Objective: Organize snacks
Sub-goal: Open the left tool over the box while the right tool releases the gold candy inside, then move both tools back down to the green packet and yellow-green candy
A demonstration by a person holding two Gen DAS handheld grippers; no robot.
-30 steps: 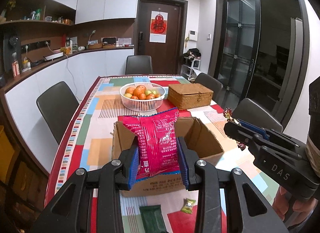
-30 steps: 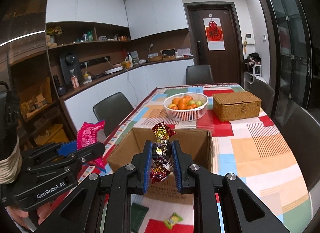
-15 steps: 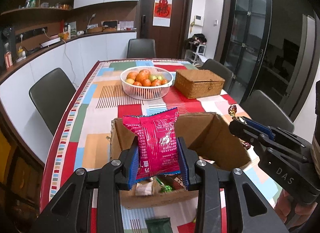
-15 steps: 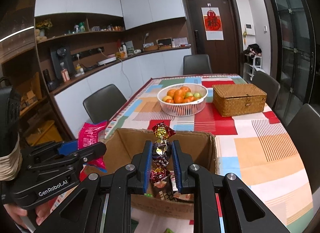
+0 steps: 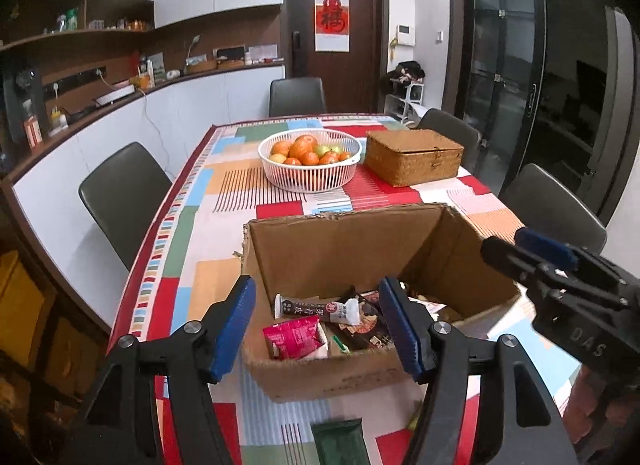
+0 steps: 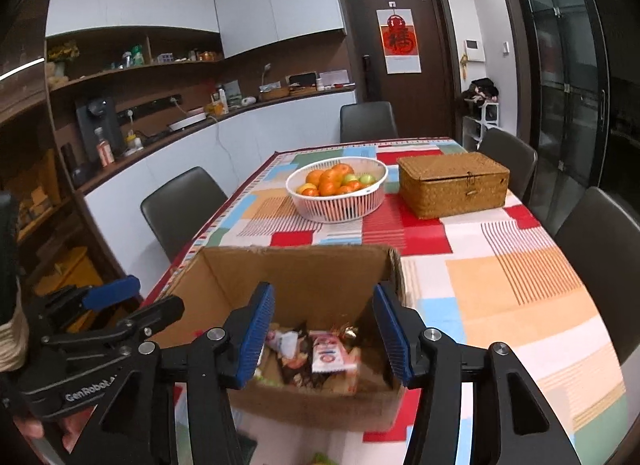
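Note:
An open cardboard box [image 5: 344,241] [image 6: 296,277] stands on the table near me and holds several snack packets. A pink packet [image 5: 294,335] lies inside it at the near left, beside a dark bar [image 5: 320,307]. A foil-wrapped candy [image 6: 348,331] lies among the packets in the right wrist view. My left gripper [image 5: 320,327] is open and empty above the box's near edge. My right gripper [image 6: 322,335] is open and empty above the box too. A green packet [image 5: 340,441] lies on the table in front of the box.
A white basket of fruit [image 5: 310,159] [image 6: 338,187] and a wicker box [image 5: 412,155] [image 6: 454,183] stand further back on the patterned tablecloth [image 6: 500,285]. Grey chairs [image 5: 120,197] stand around the table. A counter [image 6: 200,121] runs along the left wall.
Both grippers have opened over the box. The pink packet and the foil candy have dropped from them into the box.

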